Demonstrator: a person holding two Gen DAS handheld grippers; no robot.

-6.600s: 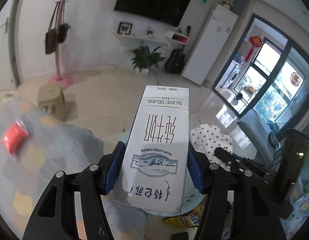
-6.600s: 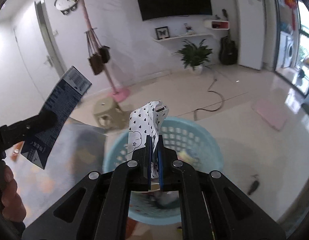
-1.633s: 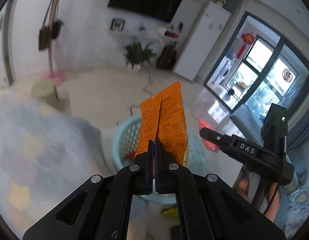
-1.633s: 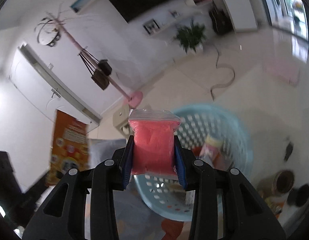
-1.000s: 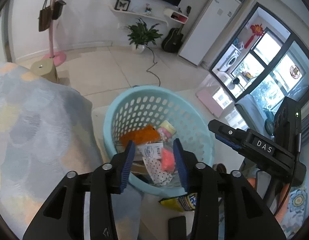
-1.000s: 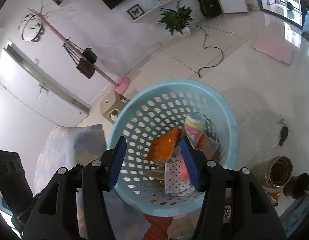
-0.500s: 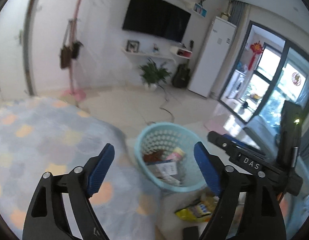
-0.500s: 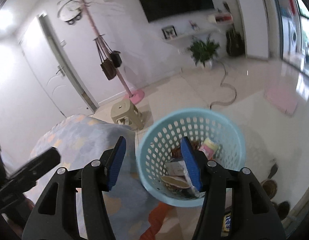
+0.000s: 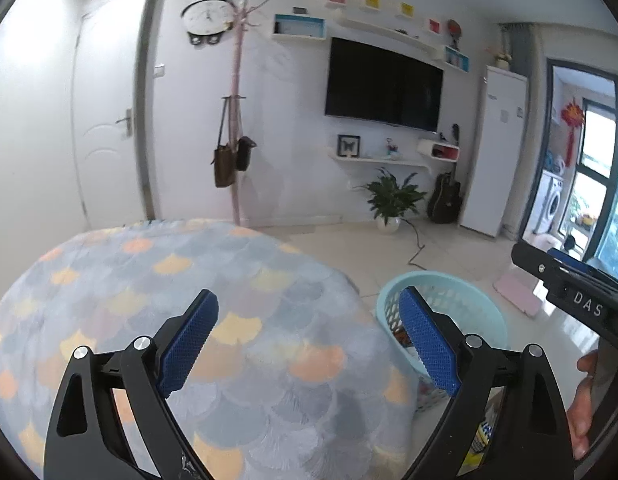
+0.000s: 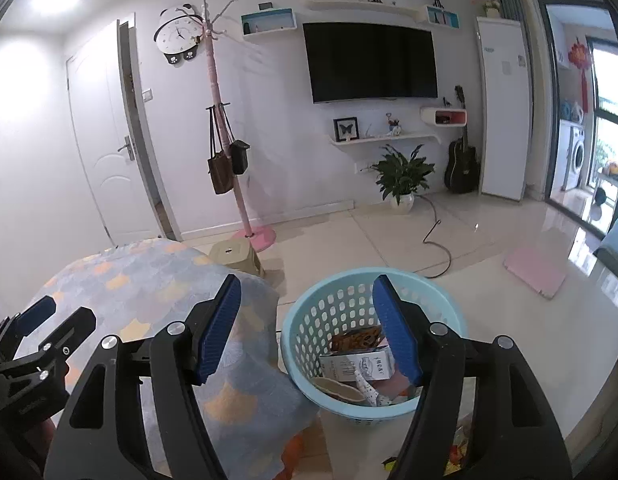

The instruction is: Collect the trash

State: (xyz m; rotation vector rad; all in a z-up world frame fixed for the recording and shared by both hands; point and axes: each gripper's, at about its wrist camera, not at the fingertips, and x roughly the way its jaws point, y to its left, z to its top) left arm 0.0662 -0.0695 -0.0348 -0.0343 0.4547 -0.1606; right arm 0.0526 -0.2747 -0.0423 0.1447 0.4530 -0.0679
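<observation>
The trash was seen lying in the light-blue basket [image 10: 309,344] on the floor just beside the near corner of the cloth-covered table [image 9: 157,280]: a white carton [image 10: 357,364], an orange wrapper [image 10: 355,338] and a spotted scrap [image 10: 373,394] could be made out. Such pieces were judged light and easily crushed; the carton would be stiffest across its flat faces, the wrapper thin and slippery, best pinched at an edge. No trash could be found on the table's visible top. The left gripper [image 9: 307,344] was held above the table's near edge, tilted somewhat downward, its jaws opening with nothing between them. The right gripper [image 10: 307,328] was held over the basket's near rim, likewise tilted, its jaws opening and empty.
</observation>
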